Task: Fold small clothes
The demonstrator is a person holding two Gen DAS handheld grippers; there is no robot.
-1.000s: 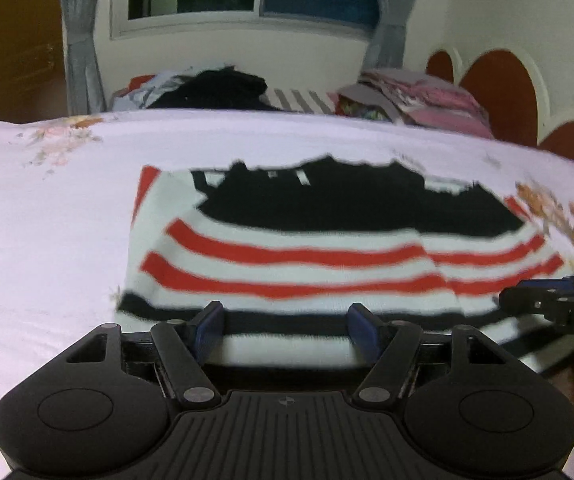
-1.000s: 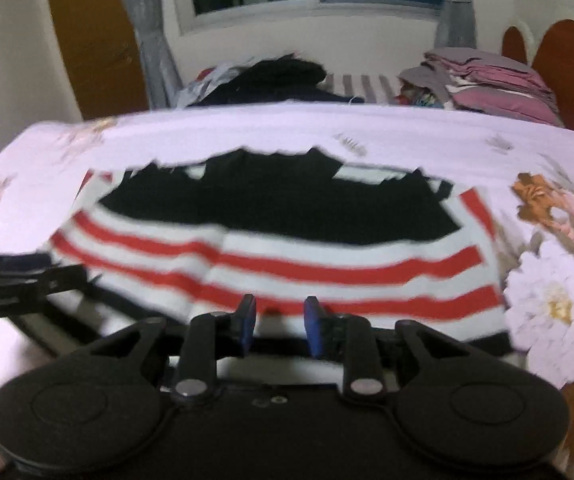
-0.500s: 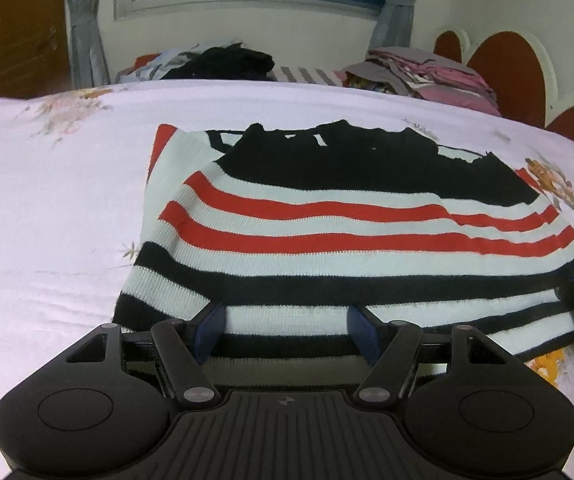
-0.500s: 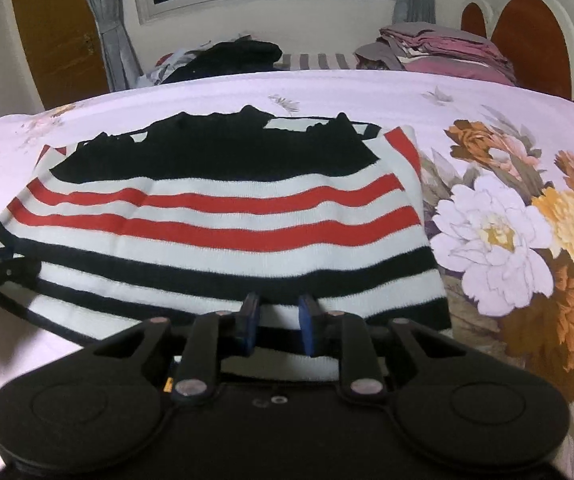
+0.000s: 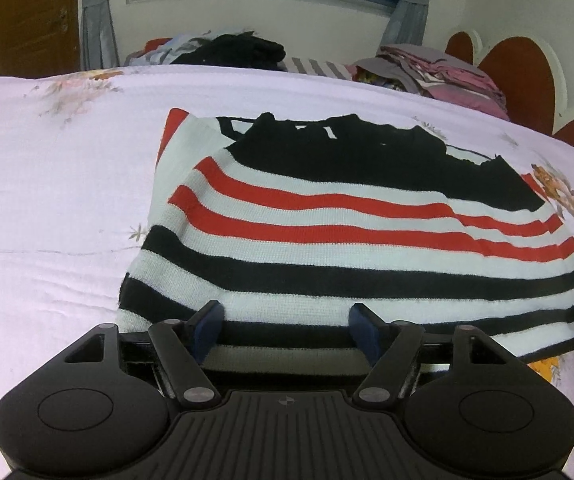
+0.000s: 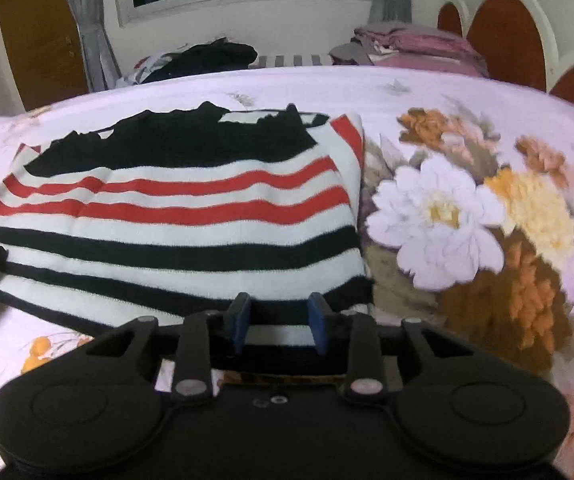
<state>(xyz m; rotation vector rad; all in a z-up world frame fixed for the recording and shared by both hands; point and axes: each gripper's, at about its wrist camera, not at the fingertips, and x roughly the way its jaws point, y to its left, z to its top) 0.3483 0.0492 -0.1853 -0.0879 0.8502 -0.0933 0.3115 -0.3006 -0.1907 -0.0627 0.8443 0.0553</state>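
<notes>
A knit sweater [image 5: 347, 240] with white, red and black stripes lies flat on the bed, its black part folded over at the far side. My left gripper [image 5: 287, 320] hovers at the near hem toward the left corner. Its jaws stand wide and are opening, with the hem between them and not pinched. My right gripper [image 6: 279, 316] is at the near right corner of the sweater [image 6: 187, 232]. Its jaws are narrower and also opening, with the hem between the pads and a gap on each side. Each view shows the other gripper's tip at its edge.
The bed cover [image 5: 59, 208] is pale pink, with a large flower print [image 6: 447, 220] right of the sweater. Dark clothes [image 5: 239, 50] and pink folded clothes [image 5: 439, 76] are piled at the far edge. A headboard [image 6: 507, 40] stands at the right.
My right gripper has slid right along the near hem to the sweater's right corner, and its jaws have widened a little. My left gripper has stayed at the hem, open.
</notes>
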